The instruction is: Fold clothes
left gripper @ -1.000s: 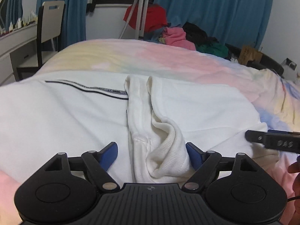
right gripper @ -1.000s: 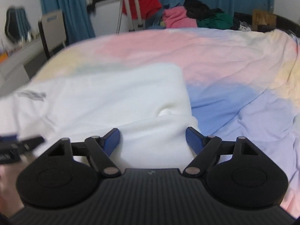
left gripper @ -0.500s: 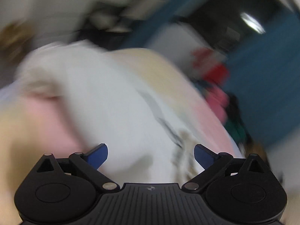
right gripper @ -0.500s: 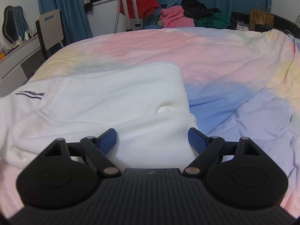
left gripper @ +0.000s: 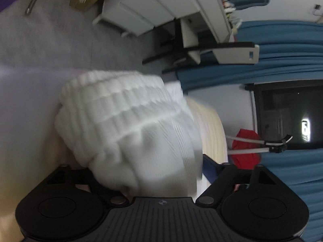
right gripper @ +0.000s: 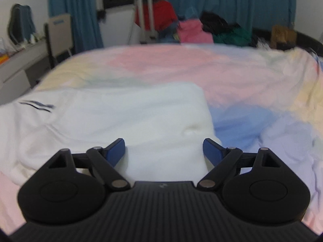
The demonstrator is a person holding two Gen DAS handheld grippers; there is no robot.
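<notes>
A white sweatshirt (right gripper: 125, 117) lies spread on the pastel bed, with a thin dark stripe at its left. My right gripper (right gripper: 163, 151) hovers open over its near right edge, empty. In the left wrist view, which is rolled sideways, the sweatshirt's ribbed white cuff (left gripper: 129, 125) fills the space between my left gripper's fingers (left gripper: 210, 167). The left finger is hidden behind the cloth. The jaws still stand wide apart around the cuff.
The pastel bedsheet (right gripper: 252, 92) stretches right and far. A pile of clothes (right gripper: 193, 32) and a tripod (right gripper: 143, 18) stand beyond the bed. A chair (left gripper: 201, 48) and white drawers (left gripper: 161, 6) stand by the blue curtains (left gripper: 282, 44) to the left.
My left gripper swung left off the sleeve at the middle, rolled onto its side, and now has the ribbed cuff between its fingers. The right gripper has barely moved.
</notes>
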